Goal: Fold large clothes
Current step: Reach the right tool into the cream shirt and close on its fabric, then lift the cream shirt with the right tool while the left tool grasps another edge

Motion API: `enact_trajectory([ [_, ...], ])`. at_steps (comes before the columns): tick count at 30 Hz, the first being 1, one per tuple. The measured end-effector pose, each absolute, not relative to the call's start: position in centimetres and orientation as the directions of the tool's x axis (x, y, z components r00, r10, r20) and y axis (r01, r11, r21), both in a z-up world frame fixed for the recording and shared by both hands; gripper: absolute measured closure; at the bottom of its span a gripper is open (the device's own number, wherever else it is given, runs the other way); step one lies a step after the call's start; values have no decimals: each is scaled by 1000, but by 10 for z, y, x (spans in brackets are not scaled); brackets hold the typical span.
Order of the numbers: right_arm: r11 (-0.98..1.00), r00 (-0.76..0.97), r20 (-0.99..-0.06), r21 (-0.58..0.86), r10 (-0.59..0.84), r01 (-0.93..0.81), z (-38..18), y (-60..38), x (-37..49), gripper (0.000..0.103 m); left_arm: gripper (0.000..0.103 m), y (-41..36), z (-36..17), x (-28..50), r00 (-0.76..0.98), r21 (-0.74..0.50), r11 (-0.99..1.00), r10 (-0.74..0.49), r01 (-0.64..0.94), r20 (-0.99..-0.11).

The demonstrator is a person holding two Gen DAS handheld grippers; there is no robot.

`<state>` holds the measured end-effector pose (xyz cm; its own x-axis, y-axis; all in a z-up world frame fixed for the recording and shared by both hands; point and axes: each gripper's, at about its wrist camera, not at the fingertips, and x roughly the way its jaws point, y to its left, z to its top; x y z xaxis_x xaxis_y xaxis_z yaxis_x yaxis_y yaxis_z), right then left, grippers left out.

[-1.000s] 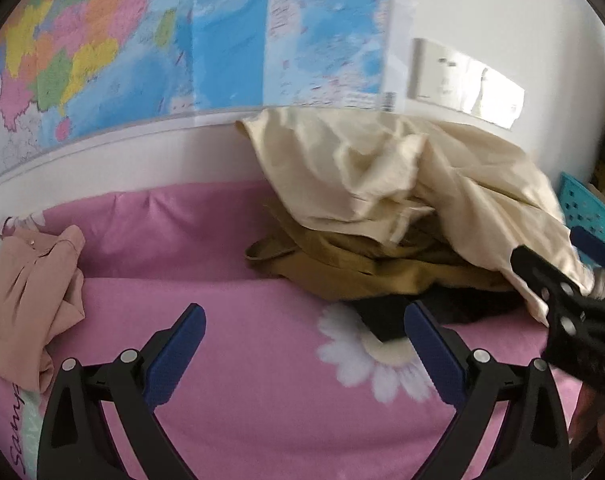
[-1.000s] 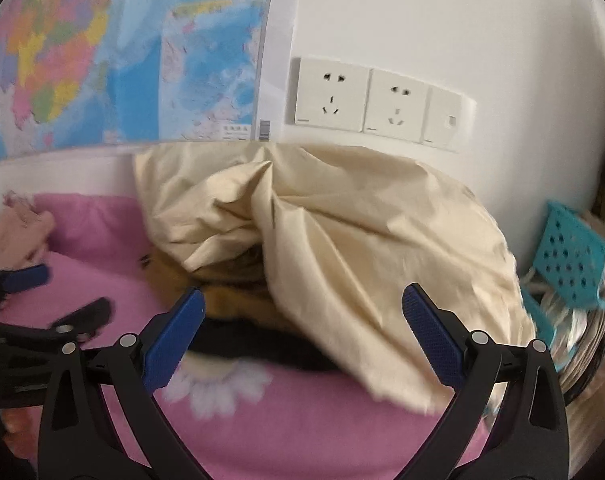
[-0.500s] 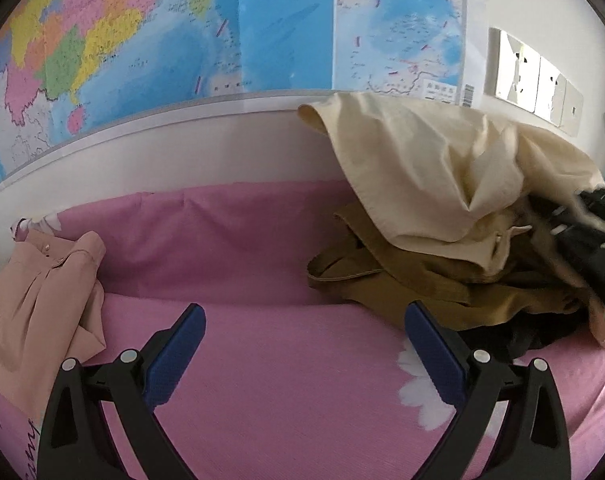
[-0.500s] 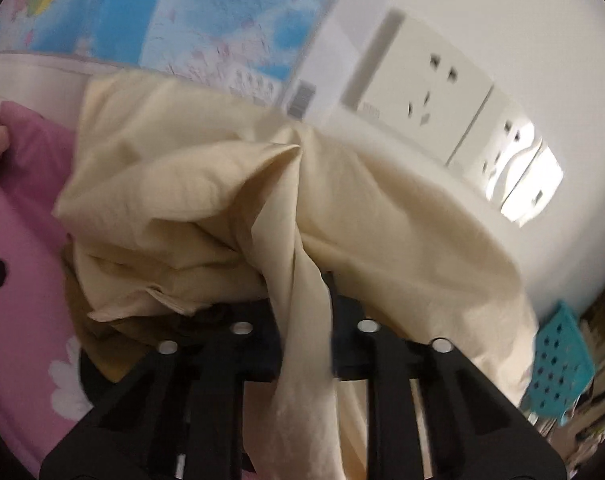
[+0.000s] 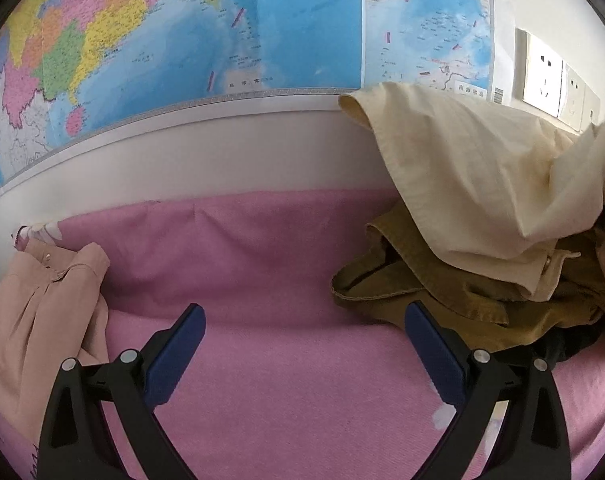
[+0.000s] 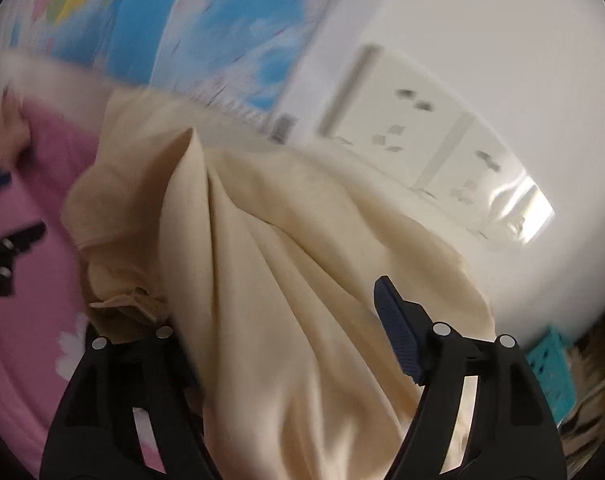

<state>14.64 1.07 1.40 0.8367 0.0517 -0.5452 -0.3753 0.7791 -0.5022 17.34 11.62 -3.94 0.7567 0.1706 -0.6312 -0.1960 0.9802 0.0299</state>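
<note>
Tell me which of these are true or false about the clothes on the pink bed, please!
1. The left gripper is open and holds nothing. True.
2. The cream garment lies on top of the olive-brown garment. True.
3. The peach shirt sits on the same pile as the cream one. False: it lies apart, across the pink sheet.
4. The wall behind the bed is bare. False: a map and sockets are on it.
5. Cream cloth hangs between the right gripper's fingers. True.

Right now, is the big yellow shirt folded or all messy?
Messy. The cream shirt lies crumpled and draped over the brown clothes, no neat folds.
</note>
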Motion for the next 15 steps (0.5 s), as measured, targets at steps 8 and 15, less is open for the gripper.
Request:
enact_trajectory([
  [8,881,884,-431,-327,184,-343,123,-39,108,99,6,122,-28,176,801,18,991,115,-129,-588],
  [15,960,945,-258,-138,201,-242,237,-140,48,99,6,86,10,185,868,-73,989,-150,132,-473],
])
